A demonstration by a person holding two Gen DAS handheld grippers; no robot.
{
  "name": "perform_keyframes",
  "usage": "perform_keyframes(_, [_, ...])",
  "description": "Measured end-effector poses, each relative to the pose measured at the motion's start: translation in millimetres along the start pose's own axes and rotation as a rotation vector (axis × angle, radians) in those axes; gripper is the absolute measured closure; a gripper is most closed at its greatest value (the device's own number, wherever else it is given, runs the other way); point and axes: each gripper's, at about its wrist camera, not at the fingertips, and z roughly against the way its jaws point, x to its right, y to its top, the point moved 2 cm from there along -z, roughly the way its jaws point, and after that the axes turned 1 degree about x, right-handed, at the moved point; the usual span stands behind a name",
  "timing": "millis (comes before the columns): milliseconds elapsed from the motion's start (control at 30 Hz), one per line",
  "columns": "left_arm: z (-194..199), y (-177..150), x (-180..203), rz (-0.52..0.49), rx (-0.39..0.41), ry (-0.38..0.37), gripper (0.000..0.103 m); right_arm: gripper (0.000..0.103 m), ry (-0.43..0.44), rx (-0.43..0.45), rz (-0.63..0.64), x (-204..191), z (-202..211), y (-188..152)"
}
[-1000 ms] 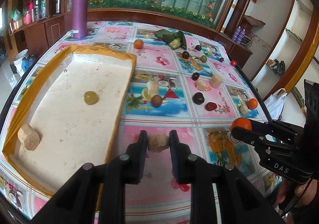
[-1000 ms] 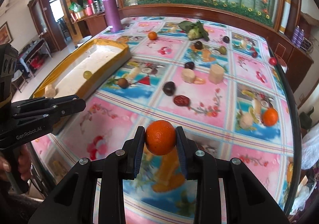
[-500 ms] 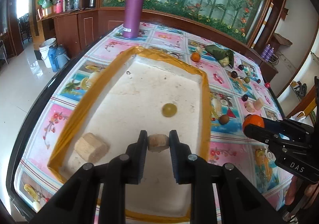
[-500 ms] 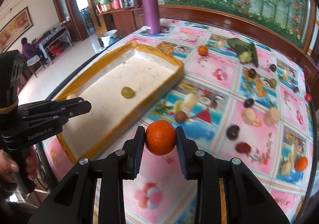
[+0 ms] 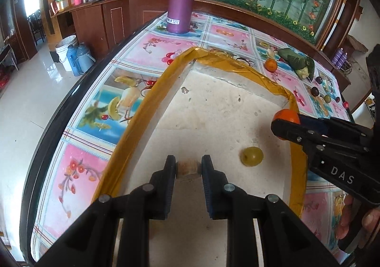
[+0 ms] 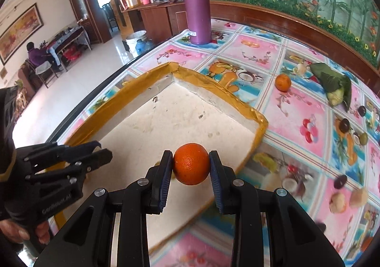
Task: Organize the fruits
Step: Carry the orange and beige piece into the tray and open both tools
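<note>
My left gripper [image 5: 188, 168] is shut on a tan fruit chunk [image 5: 187, 169] and holds it over the white floor of the yellow-rimmed tray [image 5: 152, 110]. A green grape [image 5: 251, 156] lies in the tray to its right. My right gripper [image 6: 191, 164] is shut on an orange [image 6: 191, 164] above the tray's right part [image 6: 260, 124]. In the left wrist view the right gripper [image 5: 283, 124] and the orange [image 5: 286, 115] sit at the tray's right rim. The left gripper [image 6: 102, 151] shows at the left in the right wrist view.
A purple bottle [image 6: 197, 5] stands beyond the tray. A second orange [image 6: 283, 82], a leaf-wrapped bundle [image 6: 336, 87], dark plums [image 6: 344, 125] and pale fruit pieces [image 6: 337, 201] lie on the fruit-print tablecloth to the right. The table edge [image 5: 59, 112] runs along the left.
Both grippers have moved left and forward over the tray, each still holding its fruit. The other tan chunk in the tray has dropped out of view.
</note>
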Motion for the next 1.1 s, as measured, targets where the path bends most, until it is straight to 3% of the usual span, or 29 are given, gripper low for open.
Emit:
perform_keyframes(400, [-25.4, 10.5, -13.0, 0.041, -0.106, 0.024, 0.078, 0.073, -0.017, -0.057, 0.033, 1.8, -39.4, 9.3])
perform_keyframes(533, [-24.7, 9.2, -9.9, 0.020, -0.106, 0.045, 0.078, 0.073, -0.016, -0.055, 0.036, 3.6, -40.7, 8.2])
perform_keyframes(700, [-22.5, 6.7, -6.2, 0.007, -0.116, 0.059, 0.065, 0.068, -0.030, -0.058, 0.045, 5.1, -39.2, 6.8])
perform_keyframes(800, [-19.4, 3.5, -1.1, -0.011, -0.117, 0.073, 0.050, 0.068, -0.043, -0.052, 0.047, 5.6, -34.5, 5.9])
perform_keyframes(867, [-13.9, 1.0, 1.0, -0.022, -0.097, 0.105, 0.029, 0.067, -0.050, -0.046, 0.051, 5.3, -29.7, 4.7])
perform_keyframes(1100, [0.0, -8.3, -1.7, -0.028, -0.069, 0.157, 0.026, 0.065, -0.069, -0.030, 0.053, 2.7, -10.4, -6.3])
